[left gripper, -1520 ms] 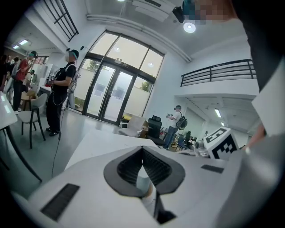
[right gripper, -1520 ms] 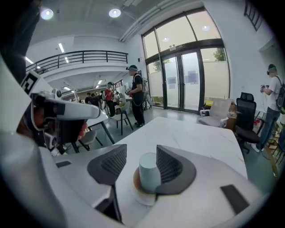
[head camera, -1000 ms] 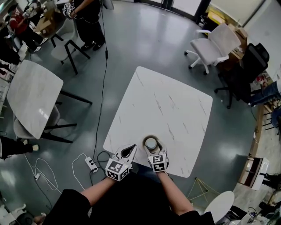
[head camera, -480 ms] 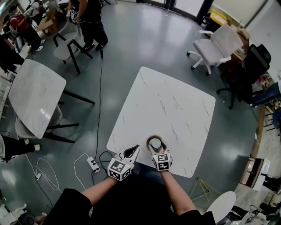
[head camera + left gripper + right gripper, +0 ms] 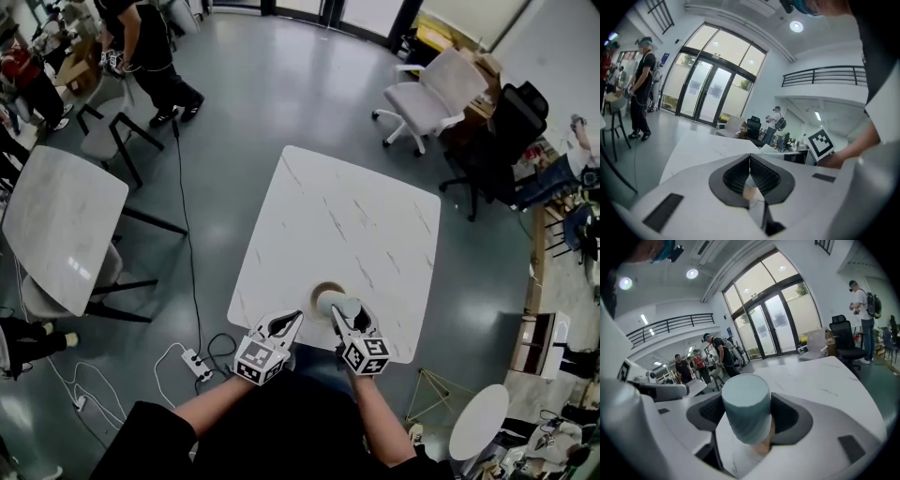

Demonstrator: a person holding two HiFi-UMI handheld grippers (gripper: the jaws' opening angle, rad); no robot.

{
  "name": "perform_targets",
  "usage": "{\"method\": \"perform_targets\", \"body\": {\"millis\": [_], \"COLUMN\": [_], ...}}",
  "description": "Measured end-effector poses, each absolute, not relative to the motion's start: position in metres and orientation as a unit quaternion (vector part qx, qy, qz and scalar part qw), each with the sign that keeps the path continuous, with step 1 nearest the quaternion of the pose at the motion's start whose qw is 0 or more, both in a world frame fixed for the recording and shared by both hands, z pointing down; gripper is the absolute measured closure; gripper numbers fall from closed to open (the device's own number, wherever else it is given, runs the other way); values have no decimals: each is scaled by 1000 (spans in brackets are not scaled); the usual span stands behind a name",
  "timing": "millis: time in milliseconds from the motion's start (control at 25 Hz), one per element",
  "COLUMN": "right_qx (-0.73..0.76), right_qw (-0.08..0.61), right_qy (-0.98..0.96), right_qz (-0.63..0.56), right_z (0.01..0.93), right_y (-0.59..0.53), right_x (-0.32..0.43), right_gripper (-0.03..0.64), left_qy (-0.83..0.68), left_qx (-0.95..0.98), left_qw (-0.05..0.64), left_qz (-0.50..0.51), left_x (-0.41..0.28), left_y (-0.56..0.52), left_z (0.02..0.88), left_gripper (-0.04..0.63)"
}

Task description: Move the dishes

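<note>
A pale blue-grey cup (image 5: 343,305) hangs tilted just above the near edge of the white marble table (image 5: 347,225), with my right gripper (image 5: 345,313) shut on it. In the right gripper view the cup (image 5: 745,408) fills the gap between the dark pads (image 5: 790,416). A brown saucer (image 5: 322,287) lies bare on the table just left of and beyond the cup. My left gripper (image 5: 289,322) sits shut at the table's near edge, left of the saucer. Its jaws (image 5: 750,157) meet with nothing between them.
A second marble table (image 5: 56,225) stands at the left. A white office chair (image 5: 427,94) and a black one (image 5: 506,141) are beyond the table on the right. A power strip with cables (image 5: 195,361) lies on the floor at the near left. People stand at the far left.
The right gripper has lifted the cup off the saucer, carried it a little right and tilted it. The saucer now lies bare. The left gripper has edged slightly and stays shut.
</note>
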State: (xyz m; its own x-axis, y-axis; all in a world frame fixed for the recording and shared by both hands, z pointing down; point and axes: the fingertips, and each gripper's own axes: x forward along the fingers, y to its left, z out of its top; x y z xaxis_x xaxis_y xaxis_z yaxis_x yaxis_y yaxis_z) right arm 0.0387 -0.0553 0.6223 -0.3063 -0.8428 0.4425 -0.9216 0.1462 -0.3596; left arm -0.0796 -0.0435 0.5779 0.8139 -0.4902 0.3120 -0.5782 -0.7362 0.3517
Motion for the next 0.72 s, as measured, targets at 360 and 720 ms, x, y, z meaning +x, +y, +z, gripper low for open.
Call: {"method": "perform_targets", "body": {"millis": [360, 720], "right_qx": [632, 620], "right_qw": [-87, -177], "right_qy": [-713, -701], "right_qz": [290, 304], "right_z": [545, 530], "right_y": [-14, 15], "right_x": [42, 51], "right_gripper": [302, 302], "left_qy": [-184, -102], "left_qx": [925, 930], "left_qw": [327, 347], "left_qz": [58, 67], "left_x": [-68, -42], "left_y": [-17, 14], "left_z": [577, 576], "left_gripper": [580, 446]}}
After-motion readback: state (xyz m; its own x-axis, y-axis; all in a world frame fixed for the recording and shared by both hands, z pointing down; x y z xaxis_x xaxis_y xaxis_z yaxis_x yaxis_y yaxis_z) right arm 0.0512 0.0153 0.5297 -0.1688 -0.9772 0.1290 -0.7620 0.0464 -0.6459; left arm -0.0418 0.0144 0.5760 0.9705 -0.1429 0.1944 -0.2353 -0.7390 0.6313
